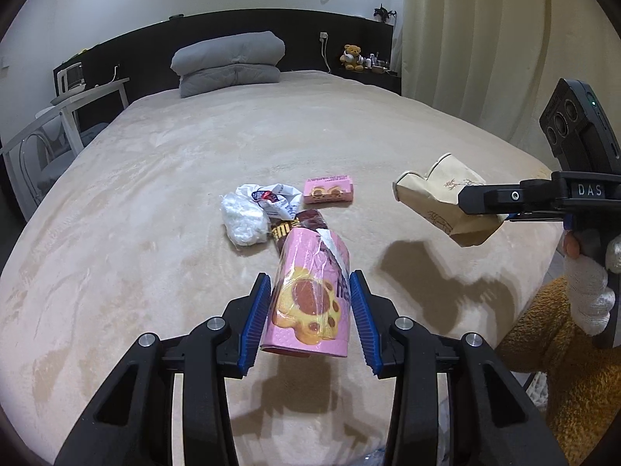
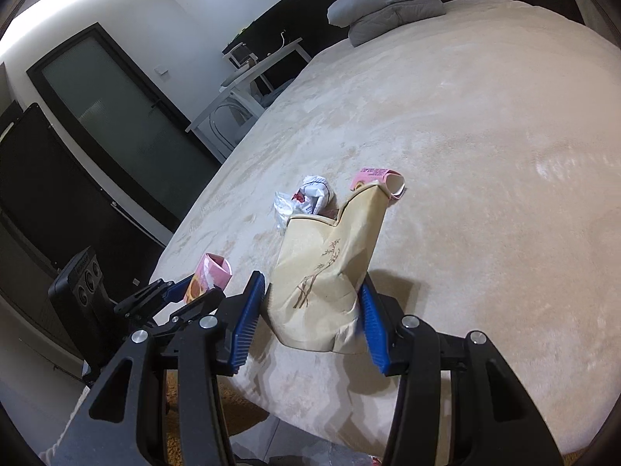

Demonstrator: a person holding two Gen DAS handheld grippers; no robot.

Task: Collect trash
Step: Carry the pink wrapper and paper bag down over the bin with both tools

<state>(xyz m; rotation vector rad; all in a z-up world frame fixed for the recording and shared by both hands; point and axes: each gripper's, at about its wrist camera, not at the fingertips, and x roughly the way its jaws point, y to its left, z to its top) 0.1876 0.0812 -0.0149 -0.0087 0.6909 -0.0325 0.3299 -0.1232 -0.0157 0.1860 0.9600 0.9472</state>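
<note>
Trash is partly picked up already: the pink snack box with a paw-shaped cookie printed on it (image 1: pixel 308 303) sits pinched between the blue ribbed pads of the left gripper (image 1: pixel 310 312), lifted clear of the beige plush bed cover (image 1: pixel 155 194) so its shadow falls underneath. The right gripper (image 2: pixel 310 310) has its pads pressed on a crumpled tan paper bag with a brown bamboo sketch (image 2: pixel 324 283), also held up off the bed, open end pointing away from the camera.

Still lying on the cover, a bit past the held box: a crumpled white plastic wrapper with red and blue print (image 1: pixel 260 209), a brown chocolate-type wrapper (image 1: pixel 295 225) poking out just beside it, and a small flat pink box (image 1: pixel 329 190) a little to the right. They're bunched close together, near the middle of the bed's foot end.

Far end has a folded grey duvet (image 1: pixel 229 62) against the black headboard (image 1: pixel 136 50), plus a little teddy bear (image 1: pixel 351 56) on the shelf.
</note>
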